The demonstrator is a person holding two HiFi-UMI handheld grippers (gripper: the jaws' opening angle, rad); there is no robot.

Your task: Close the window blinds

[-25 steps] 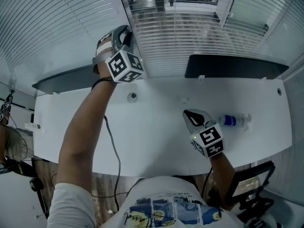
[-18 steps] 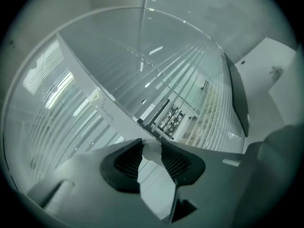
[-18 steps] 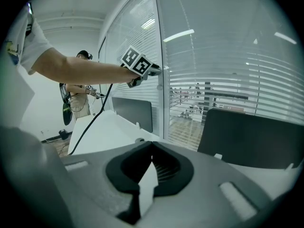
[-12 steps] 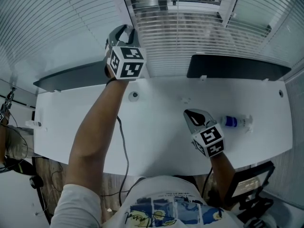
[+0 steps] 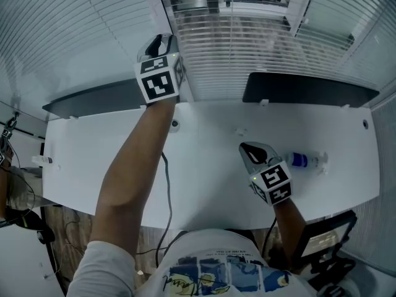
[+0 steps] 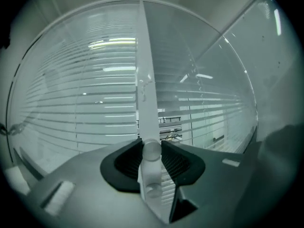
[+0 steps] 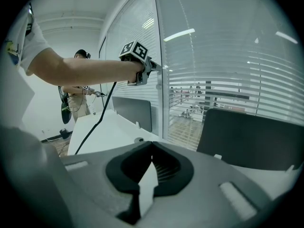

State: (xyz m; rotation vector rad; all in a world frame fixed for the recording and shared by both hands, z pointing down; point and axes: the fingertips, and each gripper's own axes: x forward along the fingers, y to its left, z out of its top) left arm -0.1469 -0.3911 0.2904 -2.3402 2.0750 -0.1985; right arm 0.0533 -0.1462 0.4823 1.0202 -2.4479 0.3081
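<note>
Office, open-plan look: long white desk (image 5: 204,178) with a round cable grommet (image 5: 175,124), low dark divider screens (image 5: 309,88) along its far edge, glass partition walls hung with horizontal blinds (image 5: 247,48), wood-look floor (image 5: 65,224), a water bottle (image 5: 304,158) lying on the desk, a second person (image 7: 76,103) standing further down the room

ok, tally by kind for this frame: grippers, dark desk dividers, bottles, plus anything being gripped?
Grippers: 2 (left gripper, right gripper)
Dark desk dividers: 2 ()
Bottles: 1
Blind knob, clamped in left gripper: 1
Total: 6
</note>
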